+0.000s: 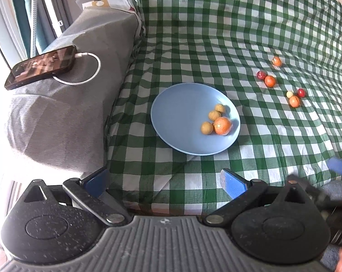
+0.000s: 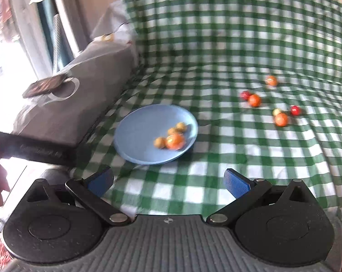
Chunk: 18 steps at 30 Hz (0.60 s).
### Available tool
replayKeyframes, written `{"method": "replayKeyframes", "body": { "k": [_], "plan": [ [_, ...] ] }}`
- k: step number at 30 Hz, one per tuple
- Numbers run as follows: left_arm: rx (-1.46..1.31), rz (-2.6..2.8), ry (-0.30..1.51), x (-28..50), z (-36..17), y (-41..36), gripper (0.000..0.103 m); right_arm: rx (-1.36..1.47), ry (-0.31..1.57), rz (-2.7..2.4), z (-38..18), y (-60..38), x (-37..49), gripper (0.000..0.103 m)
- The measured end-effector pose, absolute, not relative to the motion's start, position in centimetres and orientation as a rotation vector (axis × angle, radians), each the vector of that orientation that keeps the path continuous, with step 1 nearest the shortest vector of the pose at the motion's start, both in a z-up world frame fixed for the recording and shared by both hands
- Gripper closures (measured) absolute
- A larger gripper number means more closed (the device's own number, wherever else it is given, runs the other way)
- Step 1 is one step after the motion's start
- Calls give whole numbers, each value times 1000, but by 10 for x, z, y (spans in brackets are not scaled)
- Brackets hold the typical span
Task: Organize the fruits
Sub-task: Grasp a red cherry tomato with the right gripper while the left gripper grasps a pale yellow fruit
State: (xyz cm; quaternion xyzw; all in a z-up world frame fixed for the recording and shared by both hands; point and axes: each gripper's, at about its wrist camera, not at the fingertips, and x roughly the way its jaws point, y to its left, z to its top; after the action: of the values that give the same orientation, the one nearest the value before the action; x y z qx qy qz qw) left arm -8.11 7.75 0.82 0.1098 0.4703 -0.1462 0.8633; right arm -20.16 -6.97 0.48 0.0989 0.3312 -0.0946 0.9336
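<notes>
1. Both tongs, left gripper and right gripper, are spread wide with nothing between them.
2. The plate on the checked cloth carries an orange and three brown fruits.
3. Six more fruits lie scattered on the cloth to the plate's right.

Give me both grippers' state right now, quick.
Left gripper: open, holding nothing.
Right gripper: open, holding nothing.
</notes>
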Motion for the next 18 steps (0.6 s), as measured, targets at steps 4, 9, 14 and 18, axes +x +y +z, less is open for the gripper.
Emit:
{"method": "replayKeyframes", "body": {
  "k": [4, 9, 14, 18],
  "plan": [
    [235, -314, 1020, -70, 2, 61, 0, 240, 635, -316, 2, -109, -204, 1],
    [219, -328, 1054, -47, -2, 30, 0, 263, 592, -502, -9, -181, -201, 1],
    [214, -341, 1076, -21, -5, -8, 0, 232, 556, -685, -40, -289, -172, 1],
    [220, -334, 1099, 0, -10, -35, 0, 242, 597, -764, -80, -361, -129, 1]
  ]
}}
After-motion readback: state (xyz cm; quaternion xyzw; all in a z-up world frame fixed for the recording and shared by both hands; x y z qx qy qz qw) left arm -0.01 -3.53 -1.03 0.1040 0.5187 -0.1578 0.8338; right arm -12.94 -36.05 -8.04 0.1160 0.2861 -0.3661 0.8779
